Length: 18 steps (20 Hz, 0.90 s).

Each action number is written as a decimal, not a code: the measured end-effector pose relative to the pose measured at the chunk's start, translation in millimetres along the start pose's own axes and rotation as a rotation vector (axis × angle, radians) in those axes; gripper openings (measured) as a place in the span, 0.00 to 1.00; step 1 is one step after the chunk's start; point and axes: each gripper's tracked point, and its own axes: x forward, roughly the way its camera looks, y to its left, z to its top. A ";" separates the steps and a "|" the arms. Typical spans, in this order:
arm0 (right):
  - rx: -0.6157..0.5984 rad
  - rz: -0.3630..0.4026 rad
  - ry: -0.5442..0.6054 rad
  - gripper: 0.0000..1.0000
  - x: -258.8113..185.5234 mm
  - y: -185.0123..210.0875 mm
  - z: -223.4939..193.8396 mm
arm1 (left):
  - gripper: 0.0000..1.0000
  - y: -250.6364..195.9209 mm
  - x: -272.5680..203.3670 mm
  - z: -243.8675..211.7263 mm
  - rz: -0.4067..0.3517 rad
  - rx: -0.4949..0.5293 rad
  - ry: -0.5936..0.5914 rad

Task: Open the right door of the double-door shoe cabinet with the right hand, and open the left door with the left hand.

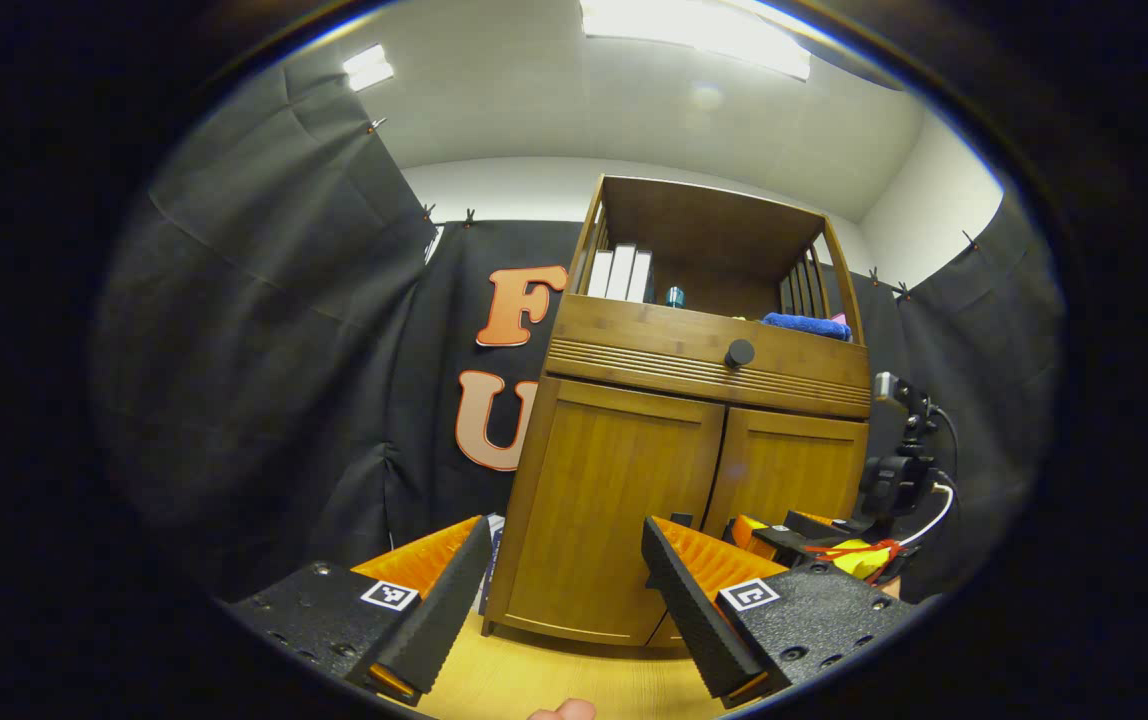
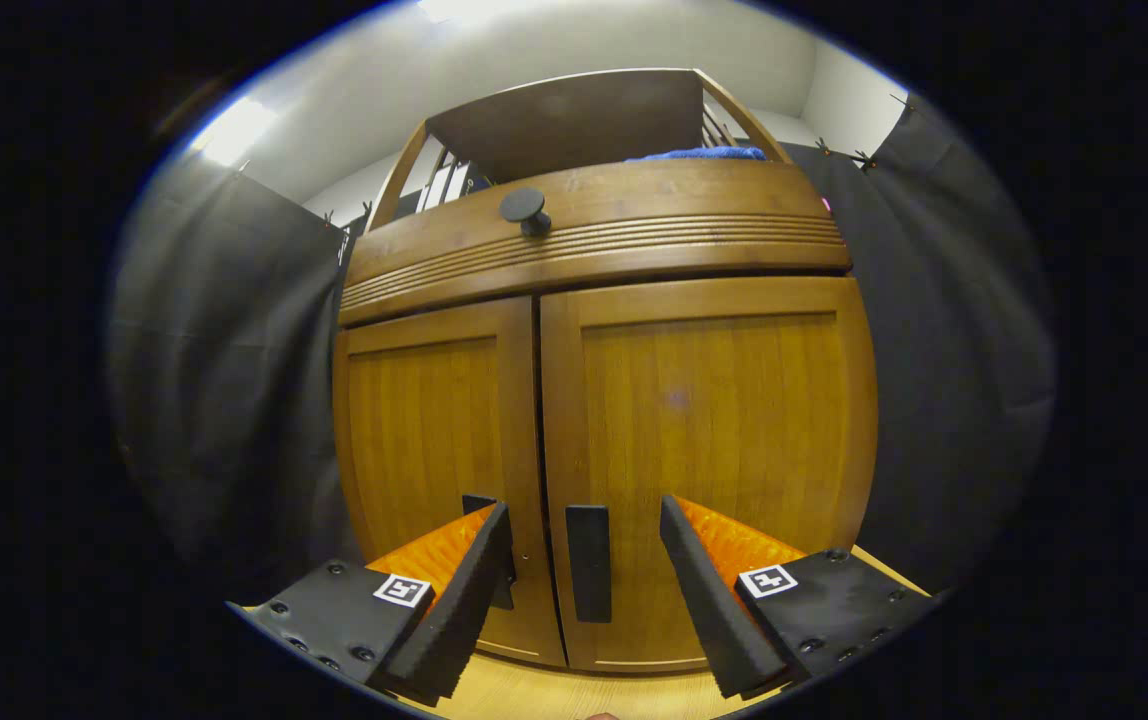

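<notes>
While both doors of the shoe cabinet (image 2: pixel 604 400) stand closed, I hold the right gripper (image 2: pixel 584 560) with fingers spread, its gap framing the right door's handle (image 2: pixel 588 563) without touching. Farther back, my left gripper (image 1: pixel 566 590) is likewise spread, facing the left door (image 1: pixel 609 510).

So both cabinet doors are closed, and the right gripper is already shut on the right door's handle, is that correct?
Not quite. The right gripper is open, its fingers apart on either side of the right door's handle, not pressing it, as the right gripper view shows. Both doors are closed.
</notes>
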 end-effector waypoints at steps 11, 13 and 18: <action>0.016 -0.092 0.096 0.89 66.2 -22.8 -54.0 | 0.95 21.7 -12.2 3.6 0.073 0.048 0.002; 0.022 -0.103 0.077 0.89 69.7 -23.2 -51.9 | 0.95 23.0 -12.2 2.7 0.081 0.049 0.005; 0.010 -0.136 0.069 0.82 71.0 -22.3 -56.7 | 0.95 20.9 -10.4 -0.8 0.078 0.047 0.020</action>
